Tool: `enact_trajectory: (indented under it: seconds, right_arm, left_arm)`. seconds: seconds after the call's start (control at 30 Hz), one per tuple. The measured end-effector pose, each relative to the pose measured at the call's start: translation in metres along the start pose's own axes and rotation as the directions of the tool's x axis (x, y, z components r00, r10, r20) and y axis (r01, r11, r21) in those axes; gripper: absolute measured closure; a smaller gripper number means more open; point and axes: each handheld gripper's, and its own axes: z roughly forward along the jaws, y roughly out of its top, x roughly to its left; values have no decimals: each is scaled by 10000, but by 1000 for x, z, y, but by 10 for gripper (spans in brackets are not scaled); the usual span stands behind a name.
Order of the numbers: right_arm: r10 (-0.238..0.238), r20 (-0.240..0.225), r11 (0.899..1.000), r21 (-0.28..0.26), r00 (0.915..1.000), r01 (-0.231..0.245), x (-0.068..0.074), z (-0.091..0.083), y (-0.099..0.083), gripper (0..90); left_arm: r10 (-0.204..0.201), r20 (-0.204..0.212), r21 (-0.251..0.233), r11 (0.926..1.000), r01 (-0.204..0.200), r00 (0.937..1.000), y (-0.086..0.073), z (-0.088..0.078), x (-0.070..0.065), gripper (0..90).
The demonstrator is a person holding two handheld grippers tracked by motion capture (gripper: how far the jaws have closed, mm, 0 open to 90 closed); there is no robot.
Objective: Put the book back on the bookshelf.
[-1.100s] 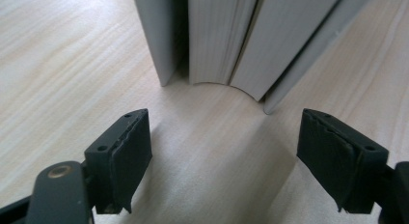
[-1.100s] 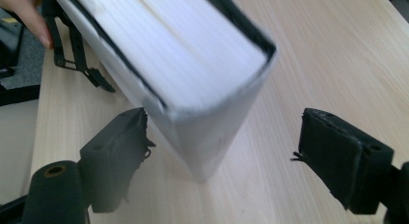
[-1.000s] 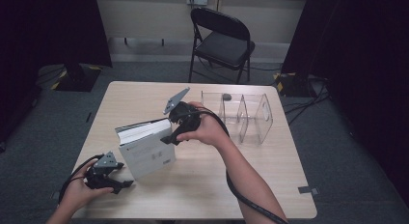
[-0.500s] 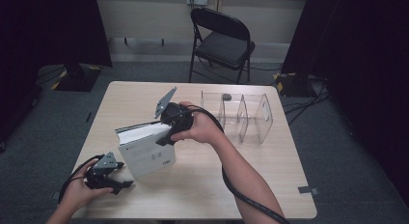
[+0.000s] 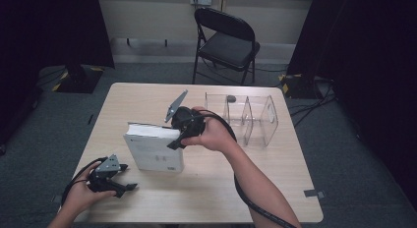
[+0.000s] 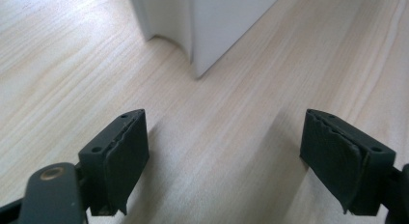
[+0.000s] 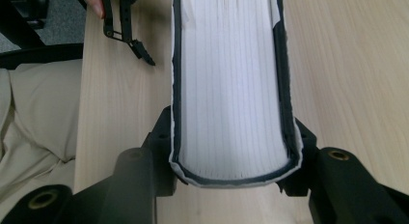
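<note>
Indoors, wooden table (image 5: 206,198), right tool (image 5: 178,135) clamping book (image 5: 155,154), left tool (image 5: 125,188) open, folding chair (image 5: 226,41)

No legible text, brand, number or sign appearing anywhere. Faint grey marks showing on the white cover of the book (image 5: 155,154) in the high view, too small and blurred for reading. Page edges of the book facing the right gripper view, bearing no print. Bare wood grain of the table (image 6: 231,151) lying before the left gripper view, carrying no label.
</note>
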Motion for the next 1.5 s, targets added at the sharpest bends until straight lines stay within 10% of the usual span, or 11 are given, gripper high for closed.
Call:
enact_trajectory:
  seconds: [0.7,1.17,1.5]
  right_arm:
    - [1671,663,9840,512,9837,-1706,6,-23,-28,490]
    - [1684,930,9704,1592,9813,-1816,3,6,-6,424]
    - [1727,925,9722,1439,9806,-1848,0,16,-6,370]
  left_arm:
    - [285,332,-442,9987,-270,9990,2,10,1,98]
    - [280,379,-406,9988,-264,9989,2,11,1,72]
    - [398,360,-414,9984,-383,9986,3,11,1,68]
